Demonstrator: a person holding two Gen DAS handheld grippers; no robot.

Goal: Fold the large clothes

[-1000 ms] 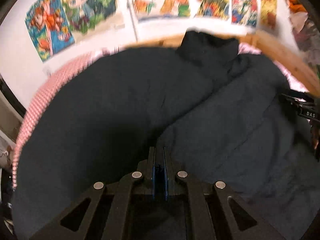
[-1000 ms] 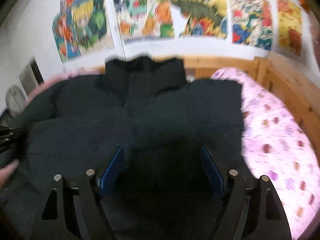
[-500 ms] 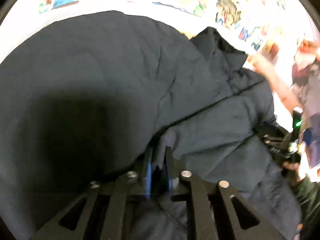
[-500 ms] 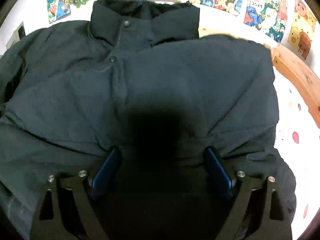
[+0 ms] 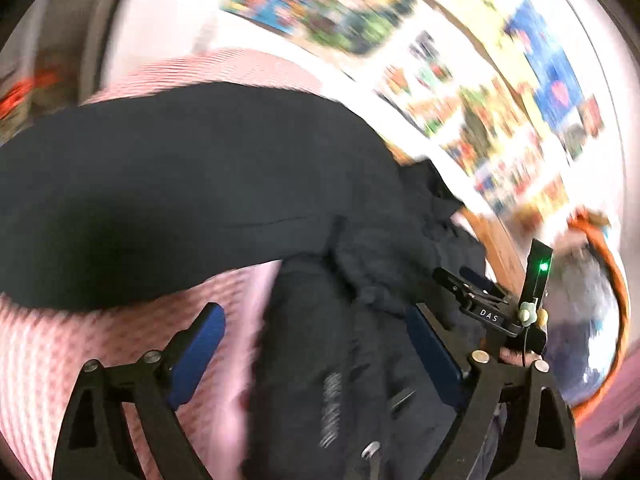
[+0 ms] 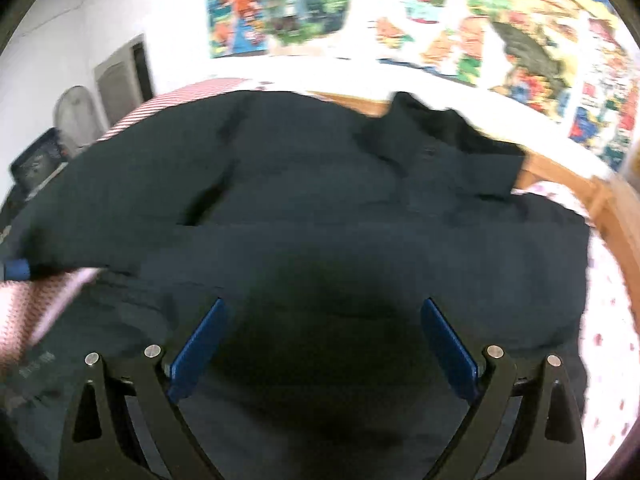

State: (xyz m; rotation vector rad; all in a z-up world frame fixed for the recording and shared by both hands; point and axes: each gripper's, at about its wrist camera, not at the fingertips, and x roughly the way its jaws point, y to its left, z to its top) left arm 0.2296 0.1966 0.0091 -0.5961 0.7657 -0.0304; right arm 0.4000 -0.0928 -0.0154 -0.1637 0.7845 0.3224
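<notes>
Two wide-set jaws are being shown by the left gripper (image 5: 316,344) in the left wrist view, still opening, with nothing pinched; a dark jacket (image 5: 192,196) is being spread across the middle and lower centre of the blurred frame over a pink checked bedsheet (image 5: 60,344), and the right gripper (image 5: 460,286) is being seen at right. In the right wrist view, its jaws are also being opened wide, empty, above the jacket, which is filling the centre below posters (image 6: 280,8) along the top.
</notes>
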